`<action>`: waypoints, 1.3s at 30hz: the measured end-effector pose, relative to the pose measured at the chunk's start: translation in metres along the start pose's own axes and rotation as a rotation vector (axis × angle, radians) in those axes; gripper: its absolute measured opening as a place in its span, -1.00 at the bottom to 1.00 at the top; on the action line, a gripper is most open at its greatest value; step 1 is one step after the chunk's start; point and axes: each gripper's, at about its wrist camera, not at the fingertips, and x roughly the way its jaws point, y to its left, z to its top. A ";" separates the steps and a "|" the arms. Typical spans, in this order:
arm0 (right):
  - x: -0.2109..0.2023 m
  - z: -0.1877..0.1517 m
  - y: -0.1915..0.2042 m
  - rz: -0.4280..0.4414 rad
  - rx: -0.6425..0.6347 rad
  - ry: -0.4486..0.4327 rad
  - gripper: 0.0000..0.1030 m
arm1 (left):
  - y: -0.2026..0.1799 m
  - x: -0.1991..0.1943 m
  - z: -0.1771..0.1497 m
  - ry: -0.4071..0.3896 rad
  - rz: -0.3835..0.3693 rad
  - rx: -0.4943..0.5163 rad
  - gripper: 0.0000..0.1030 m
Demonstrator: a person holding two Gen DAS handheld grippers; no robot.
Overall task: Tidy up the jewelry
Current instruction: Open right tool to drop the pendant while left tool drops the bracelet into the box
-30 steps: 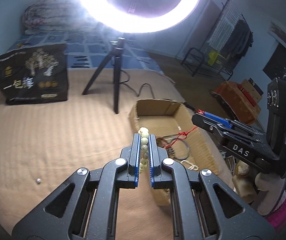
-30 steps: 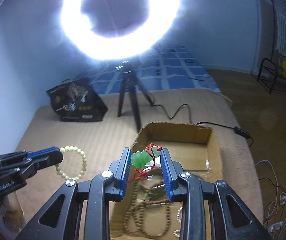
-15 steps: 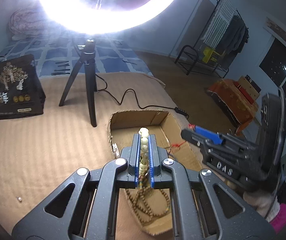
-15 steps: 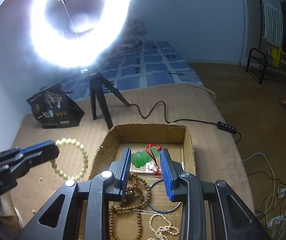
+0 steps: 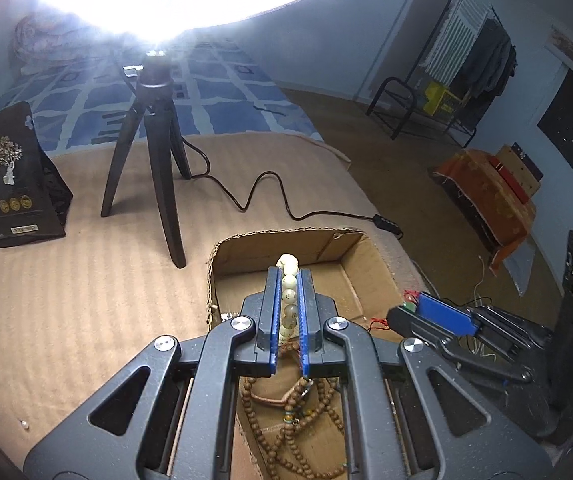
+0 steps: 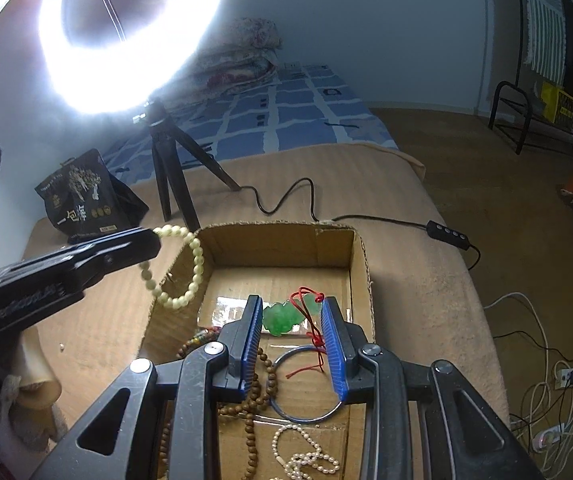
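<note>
left gripper (image 5: 288,300) jaws clamp bead bracelet (image 6: 190,268) | right gripper (image 6: 292,332) jaws grip jade pendant (image 6: 282,318)

Ring light (image 6: 126,36), tripod (image 5: 154,148), black bag (image 5: 6,176)

Open-topped cardboard box (image 6: 360,264) directly under and ahead of both sets of fingers; entry from above unblocked. Floor crowded below the fingers: brown bead strands (image 6: 264,380), blue bangle (image 6: 306,416), pearl string (image 6: 306,460). Bare floor only ahead, toward the far wall. Tripod legs (image 5: 166,208) and trailing cable (image 5: 254,196) beyond the box. Black bag (image 5: 6,184) far left. Flat blanket (image 5: 66,300) left of the fingers.
</note>
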 end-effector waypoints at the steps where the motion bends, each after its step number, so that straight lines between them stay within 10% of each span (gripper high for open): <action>1: 0.001 0.000 -0.001 -0.001 0.000 0.002 -0.42 | 0.000 0.002 0.000 0.003 0.003 0.001 -0.90; 16: 0.007 -0.003 -0.005 -0.002 0.014 0.014 -0.36 | 0.008 0.011 0.005 0.013 0.022 -0.011 -0.90; 20: 0.003 -0.003 -0.005 -0.001 0.016 -0.001 0.25 | 0.008 0.007 0.004 0.012 0.028 -0.008 -0.89; 39: -0.030 -0.012 0.000 -0.009 0.021 -0.032 0.33 | -0.001 -0.035 -0.004 -0.008 0.041 0.018 -0.89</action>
